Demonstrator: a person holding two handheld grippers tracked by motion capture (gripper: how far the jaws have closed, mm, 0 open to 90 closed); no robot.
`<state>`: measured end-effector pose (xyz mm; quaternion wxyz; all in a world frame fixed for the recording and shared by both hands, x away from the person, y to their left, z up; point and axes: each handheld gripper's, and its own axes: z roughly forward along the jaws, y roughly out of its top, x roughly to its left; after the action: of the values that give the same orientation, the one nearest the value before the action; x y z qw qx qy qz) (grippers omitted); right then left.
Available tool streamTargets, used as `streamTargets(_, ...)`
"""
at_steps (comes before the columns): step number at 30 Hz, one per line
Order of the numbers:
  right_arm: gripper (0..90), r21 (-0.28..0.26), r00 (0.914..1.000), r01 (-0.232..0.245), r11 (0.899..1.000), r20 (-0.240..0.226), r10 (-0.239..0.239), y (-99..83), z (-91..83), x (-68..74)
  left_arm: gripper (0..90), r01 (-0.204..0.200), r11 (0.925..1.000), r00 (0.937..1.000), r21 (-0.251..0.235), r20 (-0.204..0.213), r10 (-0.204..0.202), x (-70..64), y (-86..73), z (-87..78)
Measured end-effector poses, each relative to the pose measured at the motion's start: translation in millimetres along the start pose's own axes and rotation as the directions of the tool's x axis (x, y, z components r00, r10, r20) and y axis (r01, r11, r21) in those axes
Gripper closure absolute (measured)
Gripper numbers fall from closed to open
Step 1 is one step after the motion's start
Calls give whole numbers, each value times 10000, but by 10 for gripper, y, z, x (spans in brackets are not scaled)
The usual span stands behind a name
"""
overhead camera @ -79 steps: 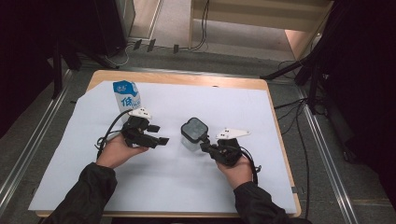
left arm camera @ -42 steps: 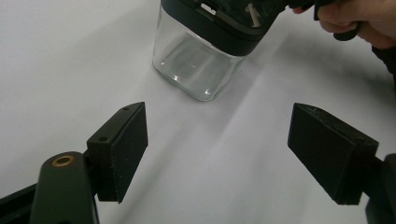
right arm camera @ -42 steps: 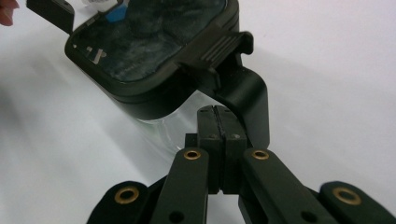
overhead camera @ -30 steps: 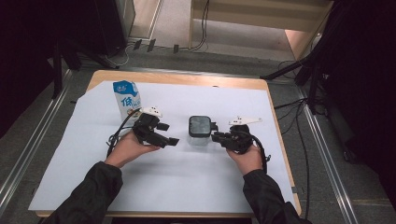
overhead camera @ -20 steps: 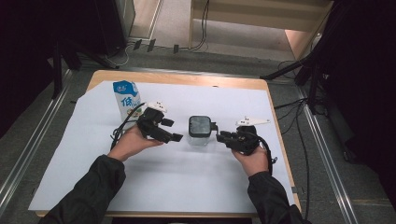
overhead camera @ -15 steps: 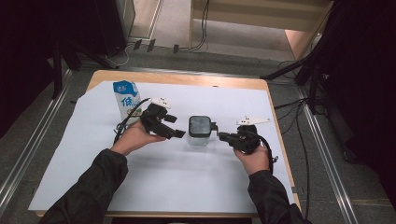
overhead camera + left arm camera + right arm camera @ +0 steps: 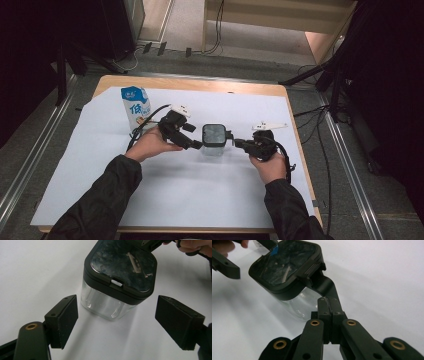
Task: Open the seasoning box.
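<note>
White sheet (image 7: 200, 200) covering table; milk carton (image 7: 135, 106) standing at ten o'clock. Clear jar (image 7: 213, 141) sitting centre, black-lidded. Right gripper (image 7: 236, 143) pinching jar handle (jaws closed). Left gripper (image 7: 196, 145) having just advanced, jaws spreading wide, nearing jar: second grip probably coming.

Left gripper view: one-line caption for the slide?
Open left gripper faces a clear jar with a black lid on white paper.
</note>
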<state>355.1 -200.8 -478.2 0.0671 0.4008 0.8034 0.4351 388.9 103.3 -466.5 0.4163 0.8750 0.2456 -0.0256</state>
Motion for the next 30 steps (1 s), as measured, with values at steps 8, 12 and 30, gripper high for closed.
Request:
streamTargets(8, 900, -44, 9999, -66, 10000, 159, 67, 12, 7, -29, 197, -130, 9998, 9999, 120, -41, 130, -71, -19, 182)
streamTargets(12, 900, 0, 9998, -95, 10000, 168, 95, 5, 39, -53, 196, -23, 10000, 9999, -76, -121, 22, -52, -17, 216)
streamTargets(30, 900, 70, 9998, -102, 9999, 166, 101, 9, 79, -54, 140, -486, 9988, 9987, -71, 124, 486, 20, 65, 303)
